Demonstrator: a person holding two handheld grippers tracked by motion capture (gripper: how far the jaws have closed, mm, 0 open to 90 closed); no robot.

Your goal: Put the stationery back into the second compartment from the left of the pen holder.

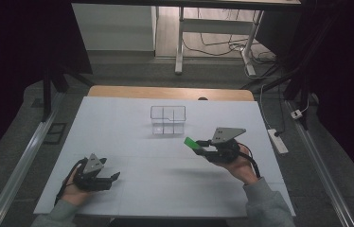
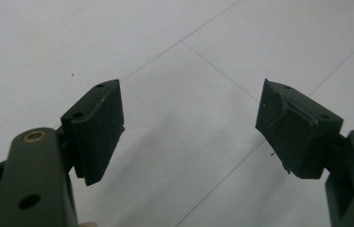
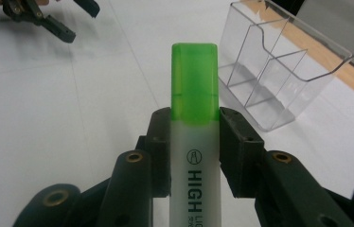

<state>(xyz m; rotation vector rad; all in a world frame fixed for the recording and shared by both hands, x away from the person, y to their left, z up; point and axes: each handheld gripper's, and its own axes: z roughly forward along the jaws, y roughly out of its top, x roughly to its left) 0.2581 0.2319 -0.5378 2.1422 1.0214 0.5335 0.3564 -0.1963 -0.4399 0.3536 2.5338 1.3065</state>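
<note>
Highlighter (image 3: pixel 194 142): one, clamped in right gripper (image 3: pixel 195 124), beside one clear organizer (image 3: pixel 279 71).

dim room – table lit | soft shadows | gripper views sharp

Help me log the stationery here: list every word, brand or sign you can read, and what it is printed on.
"HIGH LIG": black print along the white barrel of the green-capped highlighter clamped in the right gripper; the word runs out of frame.
A small round logo above it: too small to read.
A smaller line beside it: blurred.
Clear organizer: no text.
</note>
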